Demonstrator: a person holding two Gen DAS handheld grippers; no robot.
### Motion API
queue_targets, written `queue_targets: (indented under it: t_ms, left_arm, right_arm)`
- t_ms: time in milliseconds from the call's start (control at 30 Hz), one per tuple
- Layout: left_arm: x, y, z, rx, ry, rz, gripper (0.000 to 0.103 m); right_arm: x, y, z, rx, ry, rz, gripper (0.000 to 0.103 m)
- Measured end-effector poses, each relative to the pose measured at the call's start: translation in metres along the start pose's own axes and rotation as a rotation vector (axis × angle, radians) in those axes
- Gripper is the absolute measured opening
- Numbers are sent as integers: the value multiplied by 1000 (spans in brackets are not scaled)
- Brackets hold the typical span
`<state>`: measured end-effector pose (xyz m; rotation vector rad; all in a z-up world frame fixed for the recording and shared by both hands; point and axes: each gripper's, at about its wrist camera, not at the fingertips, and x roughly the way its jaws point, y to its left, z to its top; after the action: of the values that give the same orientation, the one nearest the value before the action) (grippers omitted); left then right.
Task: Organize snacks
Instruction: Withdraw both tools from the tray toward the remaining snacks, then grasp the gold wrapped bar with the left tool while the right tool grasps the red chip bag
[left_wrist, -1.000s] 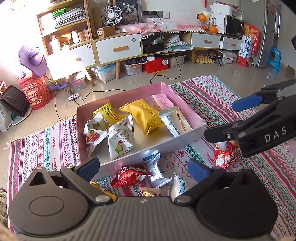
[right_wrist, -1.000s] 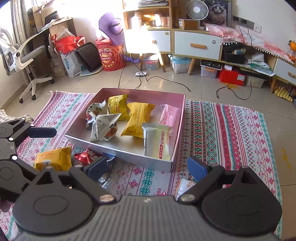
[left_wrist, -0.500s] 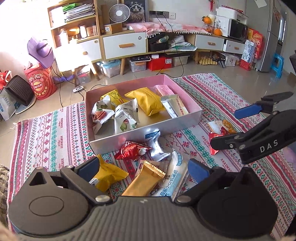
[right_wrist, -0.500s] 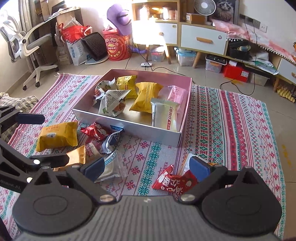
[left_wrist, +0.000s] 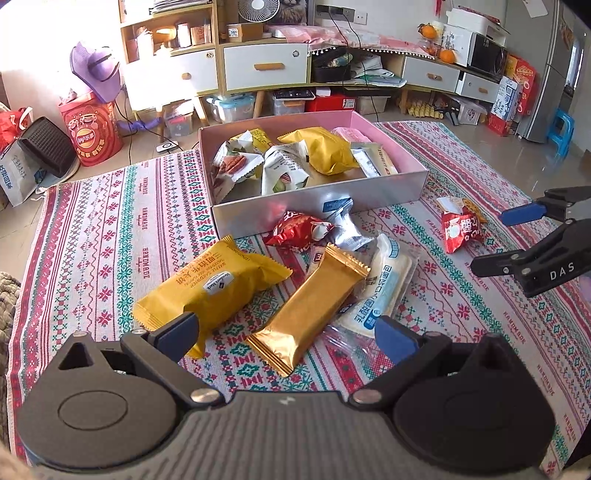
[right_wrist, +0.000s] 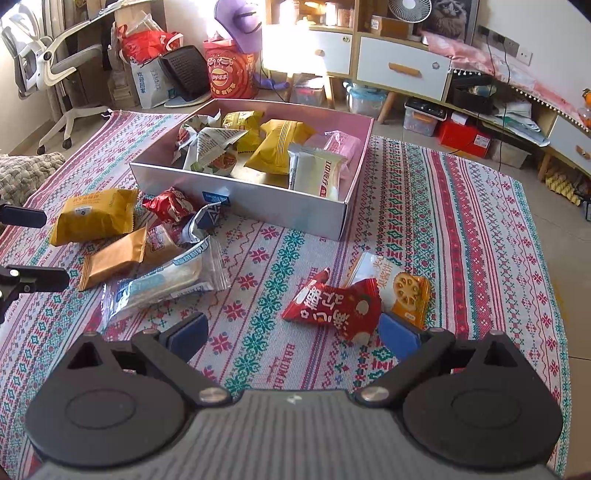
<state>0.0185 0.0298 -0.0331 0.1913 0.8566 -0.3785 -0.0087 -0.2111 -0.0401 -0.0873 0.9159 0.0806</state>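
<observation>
Gold packet between open left tool

patterned rug, purple hat, desk fan.

Both wrist fisheyes low over the rug, left angled from the left, right from the right, sharing the pink box and cabinets.

Both grippers drawn back from the pink box, left gripper now raised over the floor snacks, right gripper brought near the red packet.
</observation>
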Motion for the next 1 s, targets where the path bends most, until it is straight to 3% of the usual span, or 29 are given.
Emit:
queue_targets:
  t_ms: [167,333,600,867,1000]
  left_arm:
    - [16,2,-7,41,9,-3,102]
    - [28,-1,-5,85,18,-42,89]
    - [45,2,10,25,58,-81,73]
    - [56,-2,19,23,105,-37,53]
    - [58,-4,18,25,112,-16,50]
  right_arm:
    - [9,2,-8,-41,16,-46,98]
    - [11,0,-6,-78,-2,-63,97]
    - [20,-17,7,-174,17,-68,91]
    - [41,-15,16,-288,63,-95,80]
    - [42,-11,19,-297,62,-72,65]
